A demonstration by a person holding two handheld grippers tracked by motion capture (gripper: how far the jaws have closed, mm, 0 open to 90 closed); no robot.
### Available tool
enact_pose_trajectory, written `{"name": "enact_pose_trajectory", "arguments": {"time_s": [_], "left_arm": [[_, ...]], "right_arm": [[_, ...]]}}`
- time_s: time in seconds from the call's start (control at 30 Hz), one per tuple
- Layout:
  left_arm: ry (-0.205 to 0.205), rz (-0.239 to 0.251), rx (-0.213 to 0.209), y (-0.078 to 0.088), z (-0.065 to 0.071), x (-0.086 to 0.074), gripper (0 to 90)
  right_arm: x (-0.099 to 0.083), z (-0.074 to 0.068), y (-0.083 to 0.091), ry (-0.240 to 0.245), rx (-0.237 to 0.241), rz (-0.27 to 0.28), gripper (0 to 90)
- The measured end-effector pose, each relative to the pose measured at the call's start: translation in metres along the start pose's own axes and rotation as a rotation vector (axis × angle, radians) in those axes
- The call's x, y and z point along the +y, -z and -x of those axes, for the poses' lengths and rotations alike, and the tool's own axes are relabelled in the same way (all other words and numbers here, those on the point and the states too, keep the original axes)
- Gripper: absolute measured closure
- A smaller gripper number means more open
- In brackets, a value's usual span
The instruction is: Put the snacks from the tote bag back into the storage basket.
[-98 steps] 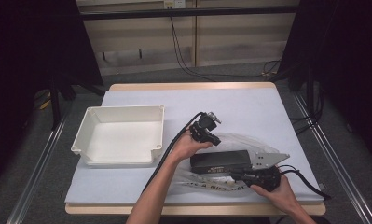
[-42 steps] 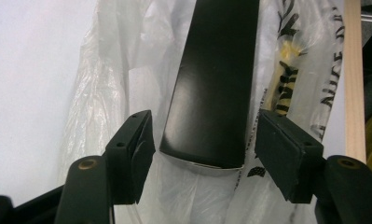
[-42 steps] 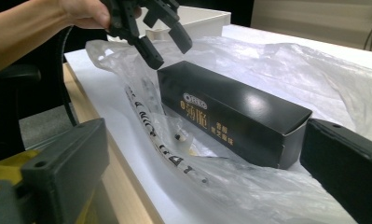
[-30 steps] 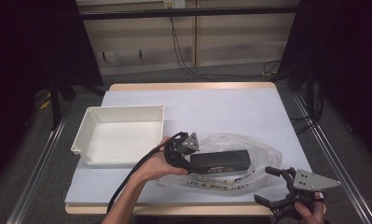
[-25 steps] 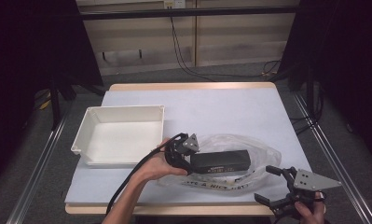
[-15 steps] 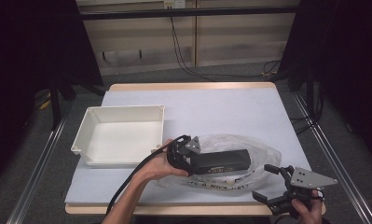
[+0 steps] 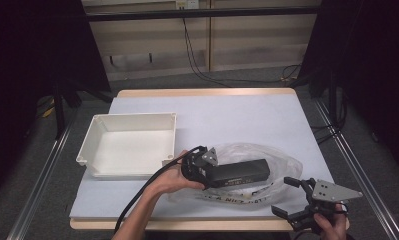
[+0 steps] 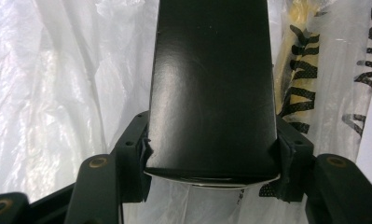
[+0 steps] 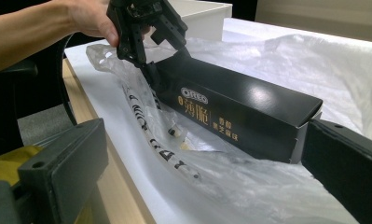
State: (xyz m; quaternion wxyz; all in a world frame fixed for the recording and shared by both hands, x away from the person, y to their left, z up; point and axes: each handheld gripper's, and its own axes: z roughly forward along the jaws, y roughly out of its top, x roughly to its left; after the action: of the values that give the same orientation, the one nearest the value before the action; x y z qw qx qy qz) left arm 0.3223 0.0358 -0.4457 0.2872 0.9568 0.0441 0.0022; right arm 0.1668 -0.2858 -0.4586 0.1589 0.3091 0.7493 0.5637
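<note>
dark curtains and a wood-panelled wall with trailing cables frame the white table (image 7: 237, 115), which the high view shows whole, with a white tray (image 7: 129, 145) on its left part and a crumpled clear plastic bag (image 7: 282, 160) on its near right part. that view places the long black box (image 7: 239, 172) lying flat on the bag, its length running left to right, the left gripper (image 7: 199, 167) at its left end and the right gripper (image 7: 294, 197) off the table's near right corner, well apart from the box. what it cannot settle is the grip, and the left gripper view does: the end of the black box (image 8: 211, 93) sits squarely between the two black jaws, both pads pressed against its side walls, the jaws having just been closing onto it at a middling width, with the bag (image 8: 58, 93) spread beneath and yellow and black print showing through the plastic at the right. the right gripper view gives the side face that the others hide: the black box (image 9: 235, 116) carries a white logo and gold characters, rests on the bag (image 9: 277, 60), and its far end is clamped by the left gripper (image 9: 148, 42) in the person's hand (image 9: 88, 16). in that same view the right gripper's own jaws stand wide apart with nothing between them, the near end of the box just beside the right-hand jaw, though whether it touches i cannot tell.
</note>
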Motion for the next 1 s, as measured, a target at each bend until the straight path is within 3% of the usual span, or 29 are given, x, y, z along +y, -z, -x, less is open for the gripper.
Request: {"name": "enact_pose_trajectory", "arguments": {"time_s": [0.57, 0.73, 1.0], "left_arm": [[0.005, 0.028, -0.02, 0.009, 0.0, 0.003, 42.8], [0.005, 0.051, -0.008, 0.013, 0.002, 0.004, 42.8], [-0.005, 0.059, -0.001, 0.027, 0.003, 0.004, 42.8]], "right_arm": [[0.0, 0.0, 0.002, -0.011, -0.011, 0.016, 0.0], [0.0, 0.001, 0.002, -0.018, 0.003, 0.022, 0.0], [-0.001, 0.0, 0.007, -0.016, -0.02, 0.041, 0.0]]}}
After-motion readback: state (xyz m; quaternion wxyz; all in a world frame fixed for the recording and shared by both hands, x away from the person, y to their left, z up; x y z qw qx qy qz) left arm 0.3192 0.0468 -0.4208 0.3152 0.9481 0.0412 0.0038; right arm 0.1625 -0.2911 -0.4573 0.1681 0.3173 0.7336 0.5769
